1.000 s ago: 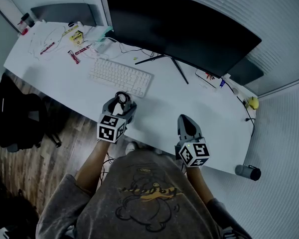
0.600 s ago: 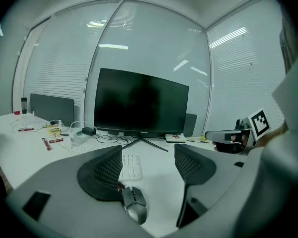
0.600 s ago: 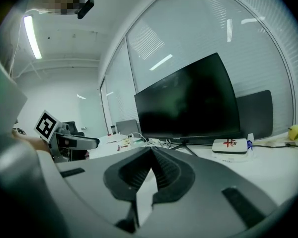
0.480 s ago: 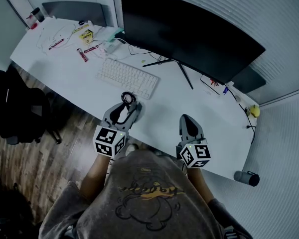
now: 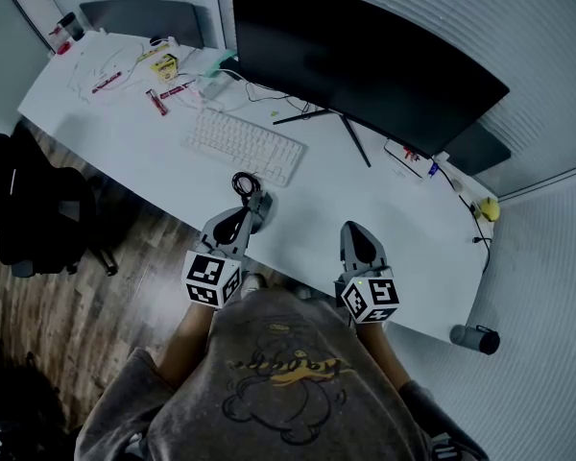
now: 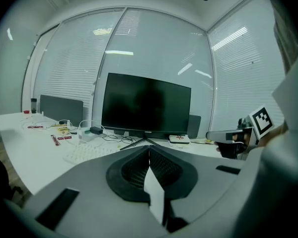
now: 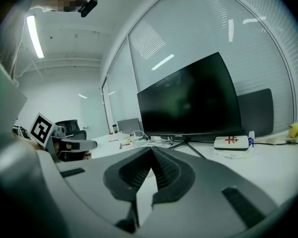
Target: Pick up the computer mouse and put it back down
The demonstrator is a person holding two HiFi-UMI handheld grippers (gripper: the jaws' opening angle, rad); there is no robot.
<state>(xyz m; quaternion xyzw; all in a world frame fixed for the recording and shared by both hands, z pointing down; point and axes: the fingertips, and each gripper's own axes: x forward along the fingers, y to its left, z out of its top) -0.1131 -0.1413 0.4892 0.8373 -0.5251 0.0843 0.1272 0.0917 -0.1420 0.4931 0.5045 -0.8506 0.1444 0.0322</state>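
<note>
Computer mouse [image 5: 243, 182]: a small dark shape lying on the white desk [image 5: 394, 209], just off the near right corner of the white keyboard [image 5: 242, 144] and in front of the wide curved black monitor [image 5: 365, 56]. It is too small in the head view to make out its detail, and neither gripper view shows it.

Your left gripper [image 5: 257, 200] points up the desk with its tip just beside the mouse, on the mouse's near right side; whether the two touch cannot be told. Its jaws have just been closing and now meet, pressed together with nothing between them.

Your right gripper [image 5: 353, 229] sits over the near edge of the desk, well apart from the mouse and to its right. Its jaws are also pressed together and hold nothing. Both grippers aim toward the monitor, roughly side by side.
</note>
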